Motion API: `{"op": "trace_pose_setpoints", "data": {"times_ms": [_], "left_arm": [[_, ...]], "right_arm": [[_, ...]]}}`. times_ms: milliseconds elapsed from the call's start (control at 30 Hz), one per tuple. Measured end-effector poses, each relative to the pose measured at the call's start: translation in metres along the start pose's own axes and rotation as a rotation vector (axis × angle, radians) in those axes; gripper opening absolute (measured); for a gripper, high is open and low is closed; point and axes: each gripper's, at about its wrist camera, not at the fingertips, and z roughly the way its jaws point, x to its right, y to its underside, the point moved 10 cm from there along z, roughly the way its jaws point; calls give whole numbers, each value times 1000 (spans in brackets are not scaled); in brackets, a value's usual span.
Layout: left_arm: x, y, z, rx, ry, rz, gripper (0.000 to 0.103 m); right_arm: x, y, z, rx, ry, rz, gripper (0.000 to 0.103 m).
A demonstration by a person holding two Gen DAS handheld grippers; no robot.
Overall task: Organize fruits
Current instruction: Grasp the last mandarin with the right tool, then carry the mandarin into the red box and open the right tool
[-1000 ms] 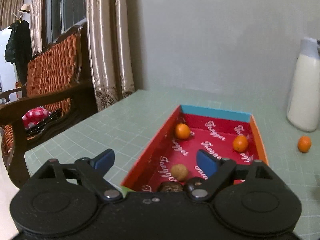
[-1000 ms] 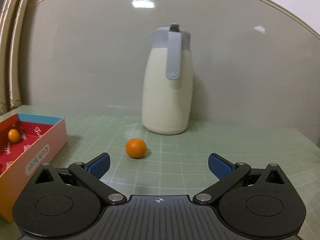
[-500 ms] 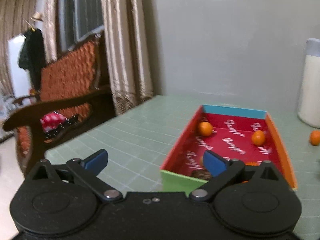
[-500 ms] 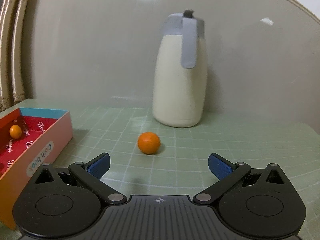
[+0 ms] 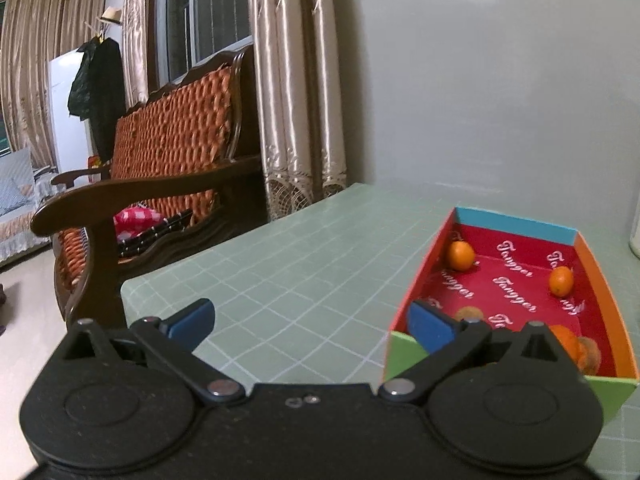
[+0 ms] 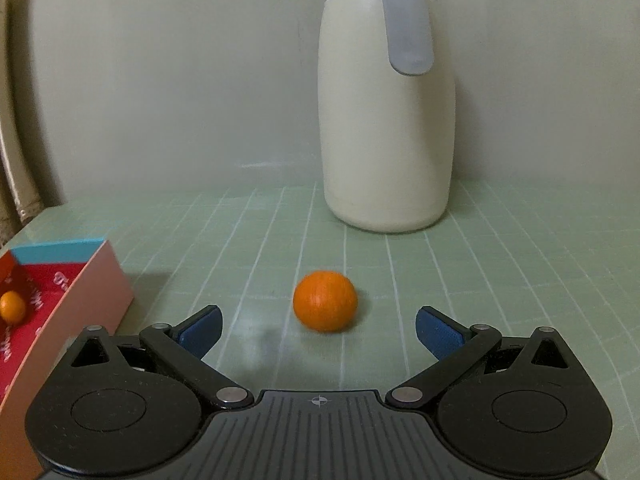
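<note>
A small orange (image 6: 325,306) lies on the green grid mat, just beyond and between the tips of my right gripper (image 6: 318,331), which is open and empty. A red-lined cardboard box (image 5: 603,292) holds two small oranges (image 5: 461,255) (image 5: 561,281), a brown round fruit (image 5: 468,313) and more fruit at its near end, partly hidden behind my finger. My left gripper (image 5: 311,321) is open and empty, low over the mat to the left of the box's near corner. The box (image 6: 86,294) also shows at the left of the right wrist view.
A tall cream jug (image 6: 386,120) with a grey handle stands behind the loose orange, against the wall. A wooden bench (image 5: 168,168) with an orange woven back and curtains (image 5: 292,92) lie off the table's left edge.
My left gripper has pulled back and to the left, away from the box interior. My right gripper has moved forward, so the loose orange and jug look larger and closer.
</note>
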Motion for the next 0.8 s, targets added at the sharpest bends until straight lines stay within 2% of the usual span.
{"op": "trace_pose_setpoints", "data": {"times_ms": [100,133,200,300,433,800], "left_arm": [[-2,1,1,-5,8,-11,97],[-3,1,0,-3,3,-8,97],[-3,1,-1,3,-3,-5,97],[-3,1,-1,0,1,-6,97],[-4,0,0,-3,4,-9,97],[-5,1,0,-12,14,-21,97]], "right_arm": [[-2,-6,6,9,-3,-3,100],[-2,-7,7,13,-1,-3,87],[-4,-6,12,-5,-6,-7,73],[-4,-3,20,-28,3,-14,72],[-3,1,26,-43,18,-35,42],[-7,3,19,-36,-23,-41,39]]}}
